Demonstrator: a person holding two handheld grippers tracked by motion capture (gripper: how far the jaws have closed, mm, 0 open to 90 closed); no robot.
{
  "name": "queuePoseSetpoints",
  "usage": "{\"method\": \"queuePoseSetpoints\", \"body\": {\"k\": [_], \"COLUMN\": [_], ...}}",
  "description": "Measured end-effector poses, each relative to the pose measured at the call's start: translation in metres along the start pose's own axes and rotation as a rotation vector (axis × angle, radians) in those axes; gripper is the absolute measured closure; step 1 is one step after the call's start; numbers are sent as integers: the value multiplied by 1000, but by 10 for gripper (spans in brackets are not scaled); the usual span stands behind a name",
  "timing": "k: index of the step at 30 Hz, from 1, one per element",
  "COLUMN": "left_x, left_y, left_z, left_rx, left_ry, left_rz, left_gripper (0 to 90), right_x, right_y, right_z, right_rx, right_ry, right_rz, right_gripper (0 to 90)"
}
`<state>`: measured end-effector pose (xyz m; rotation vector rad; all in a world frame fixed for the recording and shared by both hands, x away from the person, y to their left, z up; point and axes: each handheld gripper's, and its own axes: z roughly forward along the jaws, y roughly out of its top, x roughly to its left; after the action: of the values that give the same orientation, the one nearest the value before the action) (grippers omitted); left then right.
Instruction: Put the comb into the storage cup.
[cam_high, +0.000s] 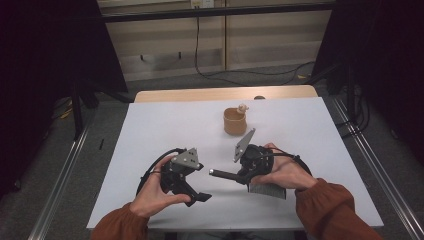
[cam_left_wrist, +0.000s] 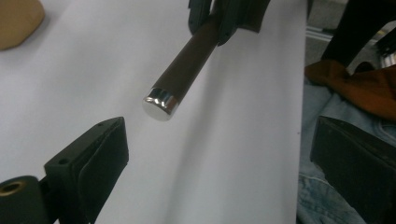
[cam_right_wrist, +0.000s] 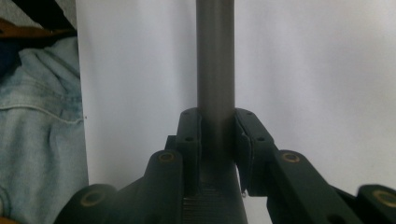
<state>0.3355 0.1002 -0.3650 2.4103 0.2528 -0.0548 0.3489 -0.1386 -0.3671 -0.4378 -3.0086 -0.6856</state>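
Rod (cam_left_wrist: 187, 70) clamped in right hand-held gripper (cam_right_wrist: 217, 126), mid-table.

Between left fingers (cam_left_wrist: 93, 163): lying open, nothing standing in the gap.
Ahead of left fingers: rod (cam_left_wrist: 187, 65) tip hanging just in front, blocking a straight pass.
Between right fingers (cam_right_wrist: 189, 135): rod filling the gap.
Beyond right fingers: cup (cam_high: 235, 121) standing well apart on sheet (cam_high: 165, 125).
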Motion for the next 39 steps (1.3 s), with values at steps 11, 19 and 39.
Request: {"method": "queuePoseSetpoints", "body": {"k": [11, 19, 39], "left_x": [5, 19, 33], "left_y": [4, 6, 16], "left_z": [8, 16, 23], "left_rx": [80, 113, 160], "left_ry": [-16, -69, -133], "left_rz": [48, 30, 49], "left_gripper": [170, 254, 485], "right_x": [-1, -1, 6], "right_y": [8, 16, 24], "right_z": [11, 13, 17], "right_rx": [97, 111, 105], "right_ry": [19, 34, 22], "right_rz": [-55, -85, -146], "right_gripper": [729, 729, 729]}}
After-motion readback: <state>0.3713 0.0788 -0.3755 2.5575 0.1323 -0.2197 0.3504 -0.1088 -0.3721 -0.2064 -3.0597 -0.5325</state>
